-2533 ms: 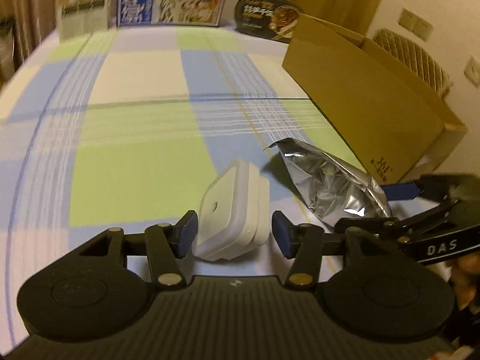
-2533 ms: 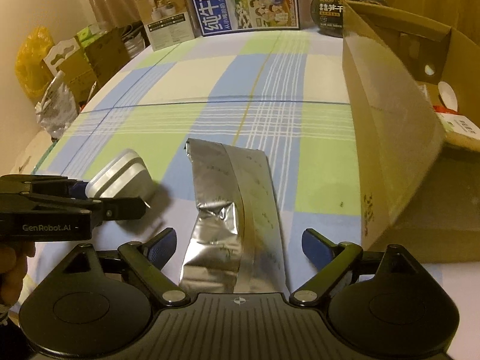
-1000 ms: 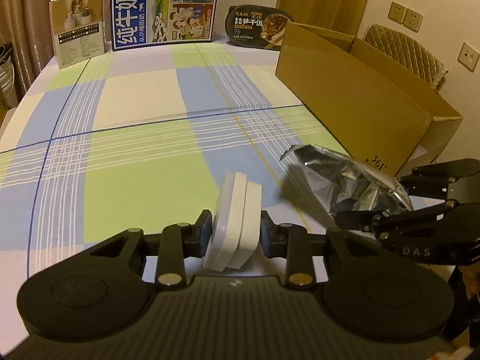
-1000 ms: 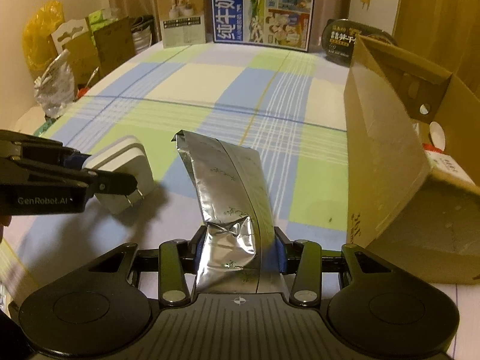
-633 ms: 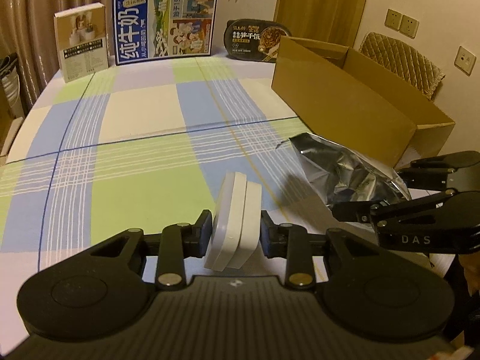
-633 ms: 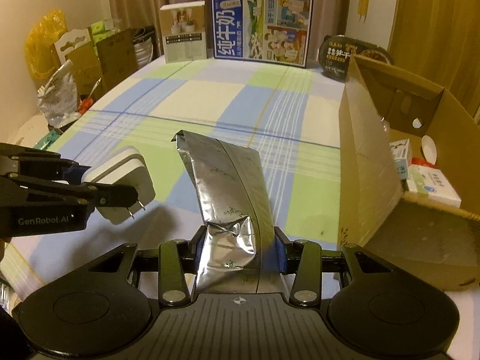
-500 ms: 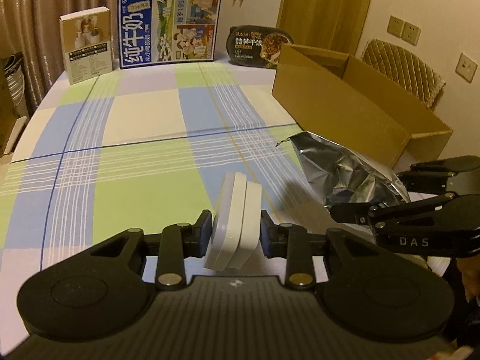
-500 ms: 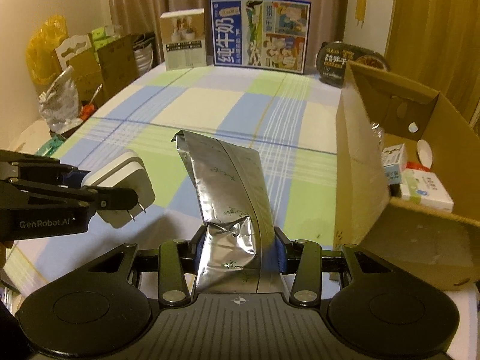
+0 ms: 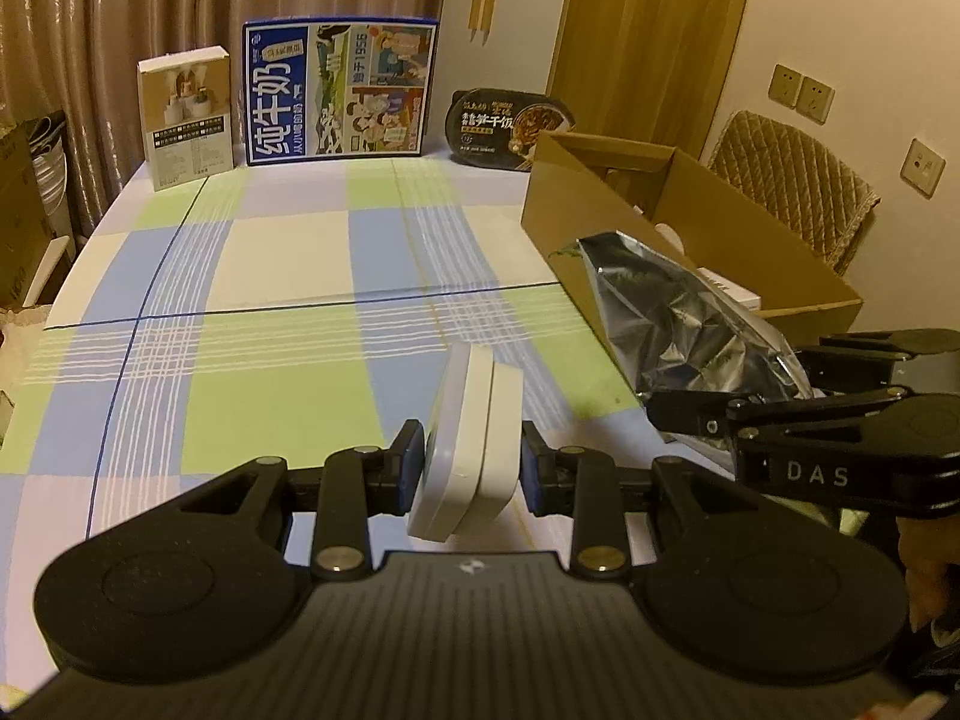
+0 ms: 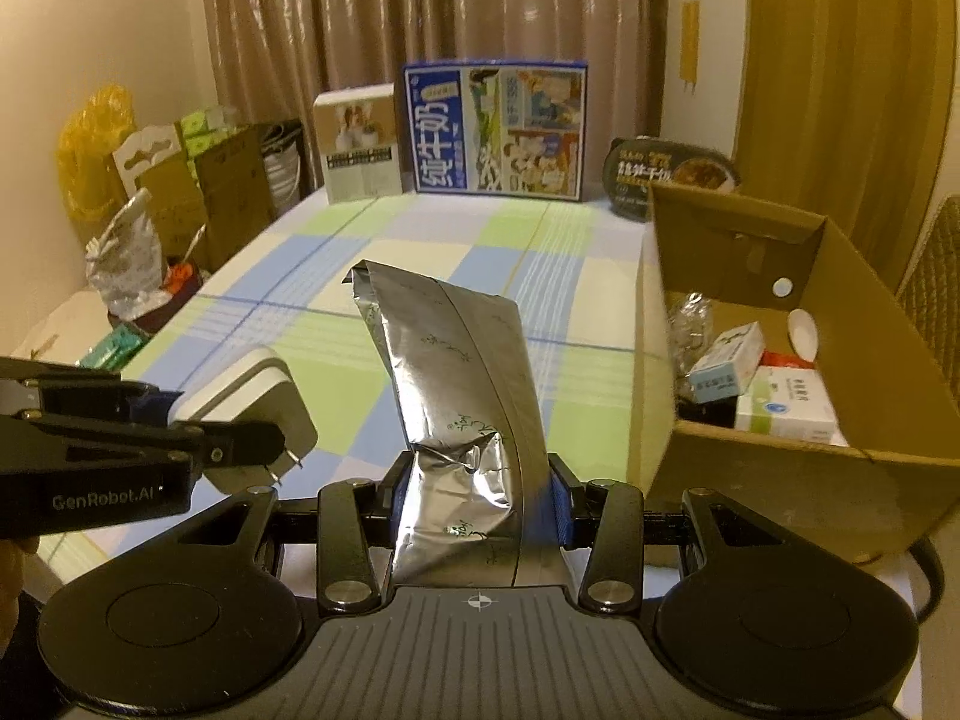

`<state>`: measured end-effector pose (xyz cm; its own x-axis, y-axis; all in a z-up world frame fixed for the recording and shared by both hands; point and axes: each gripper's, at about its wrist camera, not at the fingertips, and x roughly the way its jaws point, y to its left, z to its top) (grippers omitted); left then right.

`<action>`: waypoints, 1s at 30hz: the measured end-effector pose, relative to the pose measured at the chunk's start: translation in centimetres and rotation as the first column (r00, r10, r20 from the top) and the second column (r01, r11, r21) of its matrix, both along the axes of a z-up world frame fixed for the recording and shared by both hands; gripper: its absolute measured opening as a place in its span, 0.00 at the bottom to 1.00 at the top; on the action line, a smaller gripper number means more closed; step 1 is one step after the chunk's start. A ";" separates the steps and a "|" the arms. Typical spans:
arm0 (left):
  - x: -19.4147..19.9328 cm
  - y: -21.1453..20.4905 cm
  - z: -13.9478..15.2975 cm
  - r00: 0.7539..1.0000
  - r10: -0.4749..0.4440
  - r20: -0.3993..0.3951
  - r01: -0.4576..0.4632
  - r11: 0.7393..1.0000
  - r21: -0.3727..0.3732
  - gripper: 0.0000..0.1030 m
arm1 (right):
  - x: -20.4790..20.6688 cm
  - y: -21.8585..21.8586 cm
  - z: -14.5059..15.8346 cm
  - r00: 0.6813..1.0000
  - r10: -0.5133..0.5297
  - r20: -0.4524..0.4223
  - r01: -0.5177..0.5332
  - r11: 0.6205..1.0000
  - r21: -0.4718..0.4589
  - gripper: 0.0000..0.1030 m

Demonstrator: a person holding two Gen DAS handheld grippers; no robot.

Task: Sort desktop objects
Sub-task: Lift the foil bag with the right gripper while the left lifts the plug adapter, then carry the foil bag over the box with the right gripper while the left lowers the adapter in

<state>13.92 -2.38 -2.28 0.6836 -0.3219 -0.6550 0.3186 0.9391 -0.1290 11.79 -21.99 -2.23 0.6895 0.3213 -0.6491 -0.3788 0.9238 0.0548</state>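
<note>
Charger [image 9: 471, 438] is clamped in left gripper [image 9: 473, 468], pouch [image 10: 462, 396] in right gripper [image 10: 474, 501]; carriage rightward to box [image 10: 840, 462] is judged next.

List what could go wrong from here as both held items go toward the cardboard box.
1. The right gripper pinches the silver foil bag only at its crumpled lower end; the long free end could catch the cardboard box wall.
2. The left gripper holds the white plug adapter by its smooth flat faces, so it might slip or twist.
3. The two grippers are close side by side and may bump at the box opening.
</note>
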 end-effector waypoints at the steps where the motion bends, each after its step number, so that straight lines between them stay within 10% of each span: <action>1: -0.3 -0.1 0.2 1.000 0.003 0.003 -0.003 1.000 0.000 0.27 | -0.2 -0.2 0.2 1.000 -0.003 0.004 0.003 1.000 0.005 0.39; 30: -1.7 -8.7 5.3 0.992 -0.101 0.075 0.103 0.995 -0.017 0.27 | -2.6 -10.6 5.5 0.972 -0.207 0.108 0.196 0.976 0.098 0.39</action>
